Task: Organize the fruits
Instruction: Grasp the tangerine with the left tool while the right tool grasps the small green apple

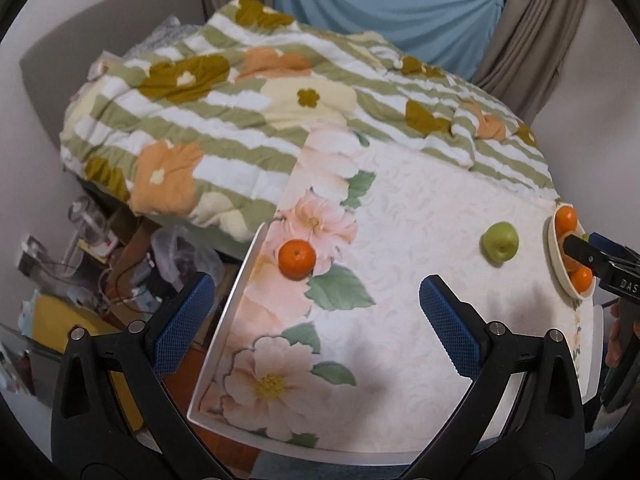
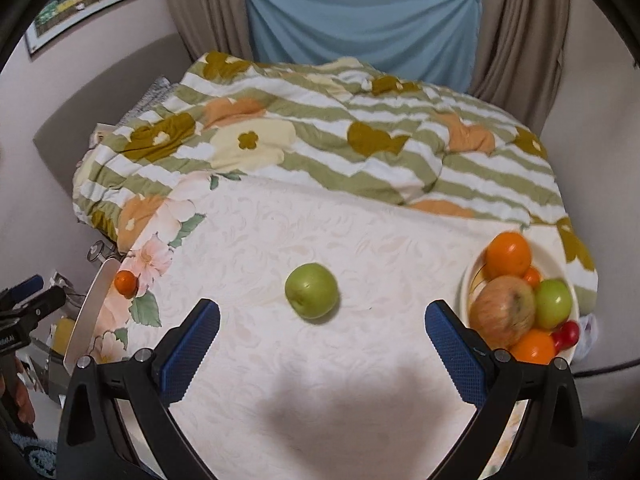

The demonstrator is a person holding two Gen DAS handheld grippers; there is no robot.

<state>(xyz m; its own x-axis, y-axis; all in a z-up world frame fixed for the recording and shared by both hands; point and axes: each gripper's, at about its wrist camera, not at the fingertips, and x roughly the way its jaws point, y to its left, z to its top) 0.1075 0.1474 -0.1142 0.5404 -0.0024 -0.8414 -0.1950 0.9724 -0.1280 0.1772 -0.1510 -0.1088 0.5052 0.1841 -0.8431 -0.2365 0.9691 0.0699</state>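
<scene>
A small orange mandarin (image 1: pixel 296 259) lies near the left edge of the floral table (image 1: pixel 400 340), just ahead of my open left gripper (image 1: pixel 316 316). A green apple (image 2: pixel 312 295) sits loose mid-table, straight in front of my open right gripper (image 2: pixel 322 338) and a little beyond its fingertips. The same apple (image 1: pixel 500 241) shows at the right of the left wrist view. A cream bowl (image 2: pixel 472 272) at the table's right holds oranges, a reddish apple (image 2: pixel 505 309), a green apple and small red fruit. The mandarin (image 2: pixel 125 282) appears far left in the right wrist view.
A striped flowered quilt (image 1: pixel 248 120) is heaped on the bed behind the table. Clutter, cables and a yellow object (image 1: pixel 72 320) fill the floor left of the table. Curtains (image 2: pixel 360 20) hang at the back. A hand (image 2: pixel 18 396) grips the left tool.
</scene>
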